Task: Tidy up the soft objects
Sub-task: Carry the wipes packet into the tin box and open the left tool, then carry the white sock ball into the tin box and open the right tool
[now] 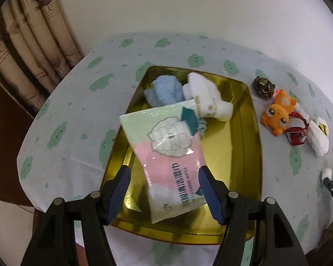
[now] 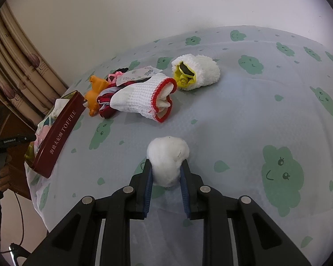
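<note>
In the left wrist view the left claw [image 1: 165, 188] hangs over a gold tin [image 1: 250, 155] that fills the middle of the frame. Its blue pads [image 1: 119, 190] stand wide apart, released, with a wipes pack [image 1: 166, 150] lying tilted between them; the pack's lower edge looks close to the right pad, but contact cannot be told. The pack's far end leans over a blue towel [image 1: 162, 90] and a white sock [image 1: 208, 97], both in the tin's upper part. To the right of the tin, on the cloud-print worktop [image 1: 62, 110], lie a dark round trinket [image 1: 263, 85], an orange toy [image 1: 277, 115], a red-and-white cloth [image 1: 296, 130] and a white mitt [image 1: 319, 141]. At the right edge a cotton ball [image 1: 327, 173] shows in the tip of the other claw.

In the right wrist view the right claw [image 2: 166, 173] is clenched on the cotton ball [image 2: 167, 159], low centre, just above the worktop [image 2: 255, 115]. Beyond it, centre-left, lies a white glove [image 2: 139, 102] with a red cuff, touching the red cloth [image 2: 105, 102] and the orange toy [image 2: 95, 93]. The white mitt [image 2: 204, 68] with yellow lining sits just beside the glove, upper centre. The tin's maroon side [image 2: 60, 133], marked TOFFEE, is at left.
</note>
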Demonstrator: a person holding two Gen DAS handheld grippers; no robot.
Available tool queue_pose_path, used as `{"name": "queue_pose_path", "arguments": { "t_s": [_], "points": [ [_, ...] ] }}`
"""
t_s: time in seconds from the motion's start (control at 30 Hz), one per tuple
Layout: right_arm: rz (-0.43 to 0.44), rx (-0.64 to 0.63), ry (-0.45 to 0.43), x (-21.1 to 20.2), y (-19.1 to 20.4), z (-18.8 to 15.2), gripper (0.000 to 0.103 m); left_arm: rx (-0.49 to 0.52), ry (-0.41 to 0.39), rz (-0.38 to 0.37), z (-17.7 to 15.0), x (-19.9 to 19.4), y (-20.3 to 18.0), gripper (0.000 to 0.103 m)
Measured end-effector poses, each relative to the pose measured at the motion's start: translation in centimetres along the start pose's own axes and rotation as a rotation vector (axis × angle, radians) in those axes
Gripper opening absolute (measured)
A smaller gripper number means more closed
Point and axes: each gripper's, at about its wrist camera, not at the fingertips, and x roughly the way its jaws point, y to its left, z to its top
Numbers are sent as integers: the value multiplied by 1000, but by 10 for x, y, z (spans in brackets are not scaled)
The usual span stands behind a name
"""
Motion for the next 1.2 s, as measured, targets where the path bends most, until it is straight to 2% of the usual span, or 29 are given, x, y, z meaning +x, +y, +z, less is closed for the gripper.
{"name": "queue_pose_path", "arguments": {
  "t_s": [0.07,0.23,0.33,0.43,0.73,0.9,1.03,1.2],
  "points": [
    [-6,-6,-1,0,1,0,22,-11,-5,11,-5,-2,0,65],
    [-22,-19,-4,0,3,-1,22,-22,-110,11,-30,-31,-4,65],
    [-33,-29,-4,0,5,-2,22,-42,-128,7,-48,-42,-6,65],
    [-47,-39,-1,1,8,-2,22,-58,-118,8,-63,-45,-7,65],
    [-97,-56,23,1,17,-5,22,-156,-86,-64,-100,-43,6,65],
    [-105,-51,40,-2,26,-7,22,-170,-86,-44,-112,-39,17,65],
    [-91,-53,42,-7,43,-6,22,-175,-86,-50,-119,-37,22,65],
    [-33,-93,27,-16,89,5,22,-181,-70,-57,-123,-33,26,65]
  ]
}}
